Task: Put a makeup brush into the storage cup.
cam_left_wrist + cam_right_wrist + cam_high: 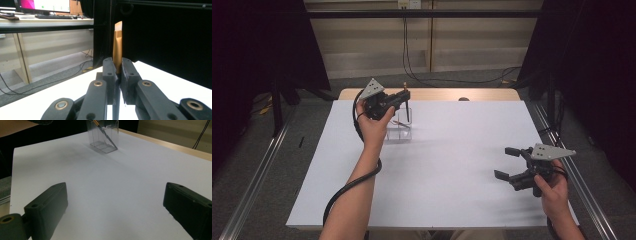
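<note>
High view overhead, far; claw views low, close; clear box (401, 127) shared with right's.

high view: even, soft light from above; white table sheet (437, 165) bright but not blown out. dark curtains (257, 45) at both sides fall to near black, no detail in them. faint, diffuse shadows under the left gripper (406, 95) and by the clear acrylic holder (401, 125). picture slightly soft, low resolution.

left gripper view: black jaws in front soft, out of focus; gold pen (117, 47) fairly sharp, a pale sheen along its side. monitor (42, 5) glows overexposed, top left; right half very dark.

right gripper view: near jaws blurred; sheet greyish, dimmer toward the left edge; holder mildly soft, small glints on its walls.
</note>
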